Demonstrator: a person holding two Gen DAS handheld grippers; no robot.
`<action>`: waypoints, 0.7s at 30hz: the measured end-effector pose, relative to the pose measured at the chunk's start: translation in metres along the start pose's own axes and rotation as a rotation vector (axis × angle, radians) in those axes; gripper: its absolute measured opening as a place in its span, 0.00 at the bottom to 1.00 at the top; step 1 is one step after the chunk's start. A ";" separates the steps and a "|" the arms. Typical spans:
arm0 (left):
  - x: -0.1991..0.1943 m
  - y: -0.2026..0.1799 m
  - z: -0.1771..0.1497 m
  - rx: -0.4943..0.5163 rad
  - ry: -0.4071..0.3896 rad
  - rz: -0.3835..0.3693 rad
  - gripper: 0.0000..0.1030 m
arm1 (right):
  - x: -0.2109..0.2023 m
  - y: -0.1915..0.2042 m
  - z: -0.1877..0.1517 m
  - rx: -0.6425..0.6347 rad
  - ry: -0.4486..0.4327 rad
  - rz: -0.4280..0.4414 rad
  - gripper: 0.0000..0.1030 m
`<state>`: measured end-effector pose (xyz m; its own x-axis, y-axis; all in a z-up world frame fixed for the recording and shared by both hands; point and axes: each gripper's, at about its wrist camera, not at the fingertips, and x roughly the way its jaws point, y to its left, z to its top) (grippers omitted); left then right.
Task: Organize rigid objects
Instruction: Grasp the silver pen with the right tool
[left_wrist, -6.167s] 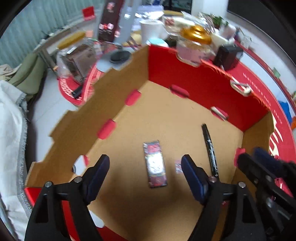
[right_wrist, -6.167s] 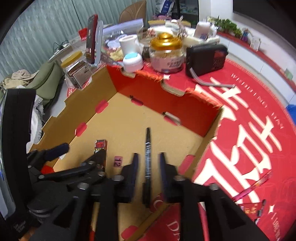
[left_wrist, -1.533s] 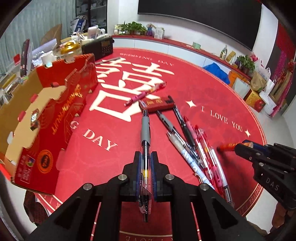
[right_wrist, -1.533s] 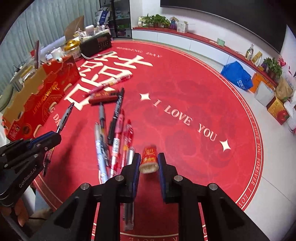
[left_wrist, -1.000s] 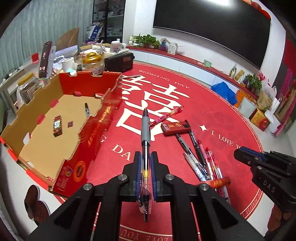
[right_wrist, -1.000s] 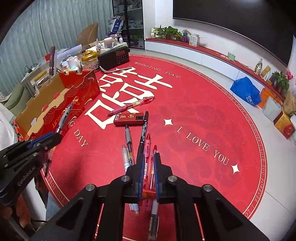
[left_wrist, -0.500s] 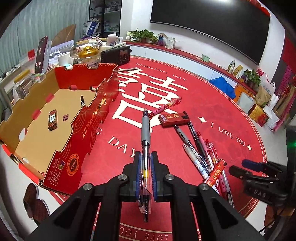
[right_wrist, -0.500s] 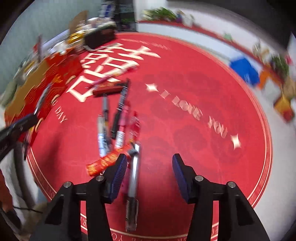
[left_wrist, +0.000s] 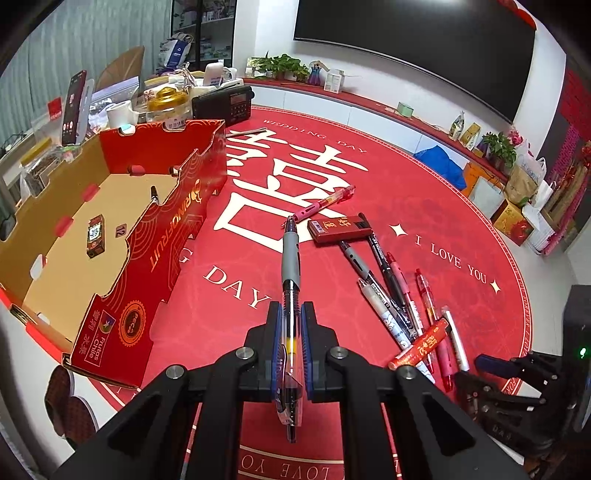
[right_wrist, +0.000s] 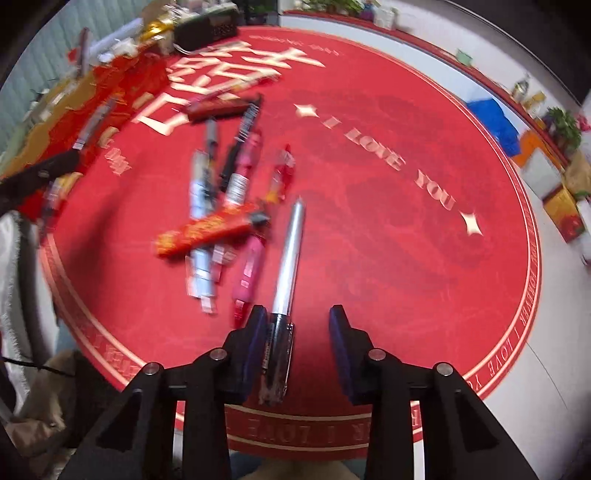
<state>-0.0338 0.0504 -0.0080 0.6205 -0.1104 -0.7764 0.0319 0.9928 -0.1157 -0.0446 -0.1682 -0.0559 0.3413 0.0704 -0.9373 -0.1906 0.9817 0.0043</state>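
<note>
My left gripper (left_wrist: 289, 321) is shut on a grey-grip clear pen (left_wrist: 290, 269) and holds it above the red round table, pointing toward the open cardboard box (left_wrist: 110, 206). The box holds a black pen (left_wrist: 154, 194) and a small pack (left_wrist: 95, 235). My right gripper (right_wrist: 297, 328) is open low over the table, and a silver-and-black pen (right_wrist: 286, 280) lies between its fingers, close to the left finger. A red tube (right_wrist: 207, 230) lies across several pens (right_wrist: 236, 177) just ahead; it also shows in the left wrist view (left_wrist: 421, 345).
A dark red flat case (left_wrist: 340, 229) and a pink pen (left_wrist: 325, 203) lie mid-table. A radio (left_wrist: 223, 105), a jar (left_wrist: 166, 107) and clutter stand behind the box. The table's near rim (right_wrist: 332, 435) runs just under my right gripper.
My right gripper let go of the red tube, which now lies across the pens, and has moved down over the silver pen. My left gripper still holds its pen, nearly still.
</note>
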 end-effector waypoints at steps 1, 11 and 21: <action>0.000 0.000 0.000 0.001 0.001 0.000 0.10 | 0.000 0.001 0.002 -0.006 0.002 -0.001 0.36; 0.002 -0.007 0.001 0.018 0.013 0.002 0.10 | 0.003 0.008 0.014 0.011 -0.023 0.059 0.10; -0.013 -0.004 0.009 0.008 -0.026 0.036 0.10 | -0.038 0.014 0.036 0.028 -0.156 0.092 0.10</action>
<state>-0.0343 0.0482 0.0080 0.6412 -0.0737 -0.7638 0.0154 0.9964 -0.0832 -0.0267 -0.1510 -0.0077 0.4622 0.1847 -0.8673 -0.2027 0.9742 0.0995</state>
